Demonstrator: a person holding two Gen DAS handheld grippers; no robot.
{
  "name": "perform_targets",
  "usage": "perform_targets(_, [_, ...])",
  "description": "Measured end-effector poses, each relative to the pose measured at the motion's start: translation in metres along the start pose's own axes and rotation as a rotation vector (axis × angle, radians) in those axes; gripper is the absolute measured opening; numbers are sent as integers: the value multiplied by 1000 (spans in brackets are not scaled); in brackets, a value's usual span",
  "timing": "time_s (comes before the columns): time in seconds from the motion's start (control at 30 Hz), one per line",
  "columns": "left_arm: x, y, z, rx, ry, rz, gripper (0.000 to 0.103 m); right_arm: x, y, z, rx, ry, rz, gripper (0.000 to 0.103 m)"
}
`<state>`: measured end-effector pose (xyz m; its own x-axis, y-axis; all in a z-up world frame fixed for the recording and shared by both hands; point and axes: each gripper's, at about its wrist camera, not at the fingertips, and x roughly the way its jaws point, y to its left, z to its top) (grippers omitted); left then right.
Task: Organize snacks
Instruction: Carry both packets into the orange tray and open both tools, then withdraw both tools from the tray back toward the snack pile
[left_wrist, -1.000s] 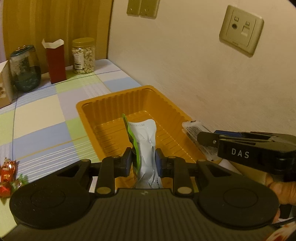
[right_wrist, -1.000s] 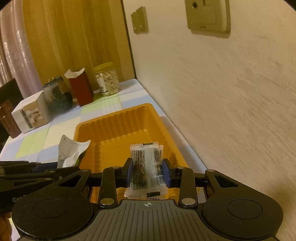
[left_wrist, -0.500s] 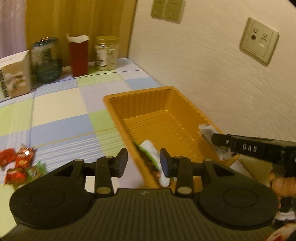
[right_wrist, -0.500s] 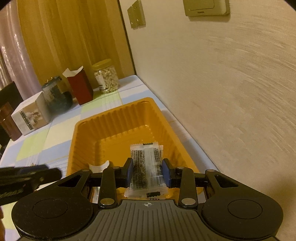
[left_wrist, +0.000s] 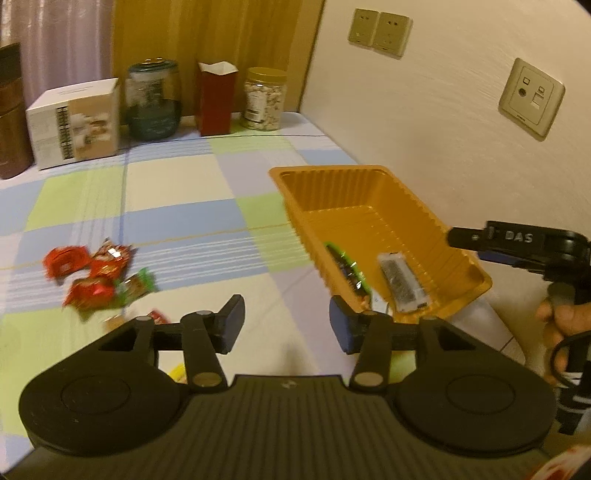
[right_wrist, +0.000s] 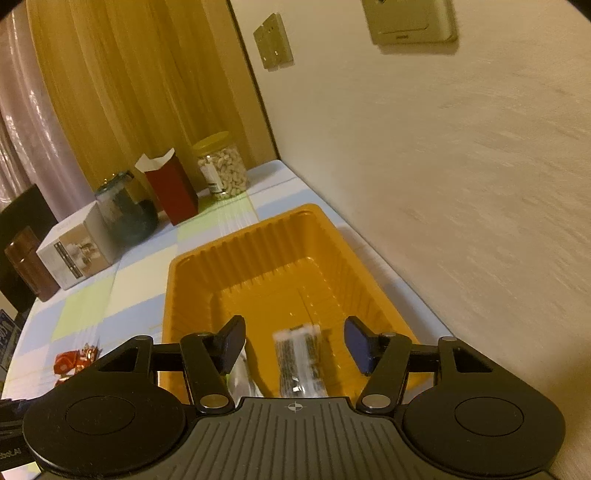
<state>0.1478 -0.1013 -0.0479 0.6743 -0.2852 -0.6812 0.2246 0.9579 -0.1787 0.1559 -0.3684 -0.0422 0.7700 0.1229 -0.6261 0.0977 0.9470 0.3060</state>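
Red-wrapped snacks (left_wrist: 92, 275) lie loose on the checked tablecloth (left_wrist: 192, 221), ahead and to the left of our left gripper (left_wrist: 286, 325), whose jaws are opening with nothing between them, so we judge this hand the nearer one for the next pick. Over the orange tray (right_wrist: 258, 236), our right gripper (right_wrist: 293, 345) is opening too, the clear dark-filled packet (right_wrist: 301, 360) lying lengthwise below the jaws, pads clear of it, while the red pile (right_wrist: 74, 362) sits well off to its left.
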Motion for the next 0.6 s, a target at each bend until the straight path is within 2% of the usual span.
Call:
perform_targets(0.33, [-60, 19, -19, -51, -32, 44, 57, -60, 31, -22, -44, 18, -12, 60])
perform_targets(0.6, [-108, 37, -38, -69, -61, 82, 66, -103, 66, -52, -75, 30, 20, 62])
